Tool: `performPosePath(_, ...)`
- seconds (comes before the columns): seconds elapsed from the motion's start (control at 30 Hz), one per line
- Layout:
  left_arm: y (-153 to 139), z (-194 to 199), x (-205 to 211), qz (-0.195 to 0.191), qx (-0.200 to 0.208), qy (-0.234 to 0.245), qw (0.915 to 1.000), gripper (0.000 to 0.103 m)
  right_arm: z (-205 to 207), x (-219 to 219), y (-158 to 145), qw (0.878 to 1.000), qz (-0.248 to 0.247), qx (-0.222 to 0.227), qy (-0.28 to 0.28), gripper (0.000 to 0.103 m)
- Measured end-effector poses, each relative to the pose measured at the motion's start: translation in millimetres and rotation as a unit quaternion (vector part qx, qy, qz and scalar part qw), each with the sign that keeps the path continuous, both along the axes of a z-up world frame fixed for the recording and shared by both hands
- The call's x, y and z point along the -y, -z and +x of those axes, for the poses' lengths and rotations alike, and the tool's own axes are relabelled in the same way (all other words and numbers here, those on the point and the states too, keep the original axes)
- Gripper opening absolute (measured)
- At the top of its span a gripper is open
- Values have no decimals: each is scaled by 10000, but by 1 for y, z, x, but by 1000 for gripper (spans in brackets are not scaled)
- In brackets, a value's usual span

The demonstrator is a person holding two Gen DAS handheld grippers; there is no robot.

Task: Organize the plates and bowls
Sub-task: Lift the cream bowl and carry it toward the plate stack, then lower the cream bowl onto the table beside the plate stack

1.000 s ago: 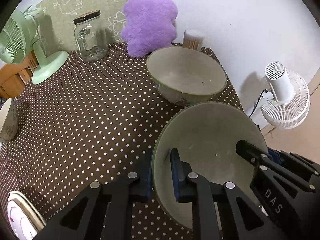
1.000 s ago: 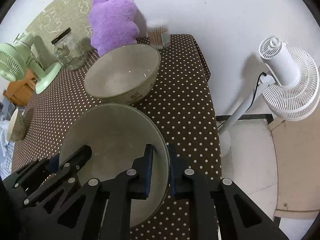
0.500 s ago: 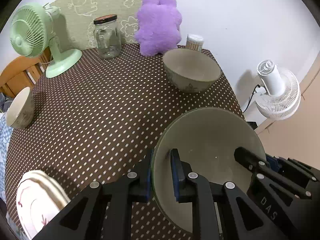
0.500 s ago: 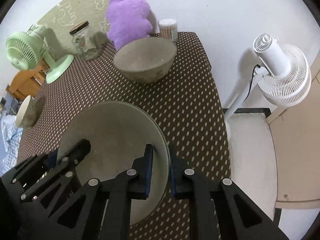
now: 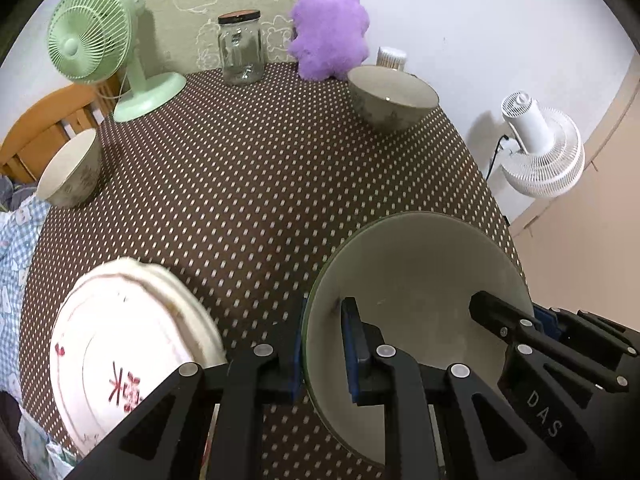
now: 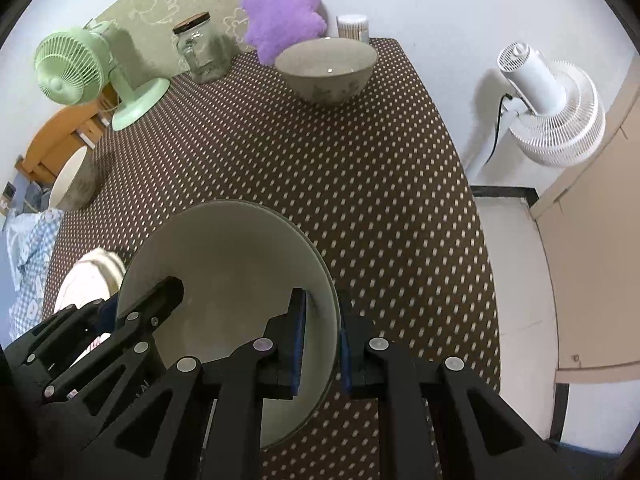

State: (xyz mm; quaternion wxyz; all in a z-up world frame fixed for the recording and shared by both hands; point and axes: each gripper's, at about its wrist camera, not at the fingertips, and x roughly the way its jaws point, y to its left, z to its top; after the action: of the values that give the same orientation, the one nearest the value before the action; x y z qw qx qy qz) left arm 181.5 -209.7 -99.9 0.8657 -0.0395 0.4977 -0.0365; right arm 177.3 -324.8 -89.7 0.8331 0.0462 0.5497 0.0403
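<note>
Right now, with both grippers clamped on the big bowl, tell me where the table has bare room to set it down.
The widest bare patch is the middle of the brown polka-dot tablecloth, bordered by the small cream bowl on the left, the patterned grey bowl far right, and the stacked white plates near left. The back edge is crowded: mint-green fan, glass jar, purple plush.

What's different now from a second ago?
Both grippers, left and right, carried the large bowl back from the far bowl, toward the near end of the dotted table; the plate stack now shows beside it. Both grips stayed clamped on the rim; nothing else moved.
</note>
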Motion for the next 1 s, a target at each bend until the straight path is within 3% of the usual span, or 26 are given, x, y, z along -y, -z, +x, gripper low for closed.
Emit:
performPosePath(0.47,16,-39,-19,59,-214,152,9996,14,-33,-15,14,9997,16,-224,84,17)
performPosePath(0.8,33,-43,-29,14,-438,60,9990,14,-35,-28,28,9991,-43,-426,-15,17)
performPosePath(1.0,34,-42,-29,10,-341,76,9994,15,-32,-29,29,9992,-77,-386,-19,17)
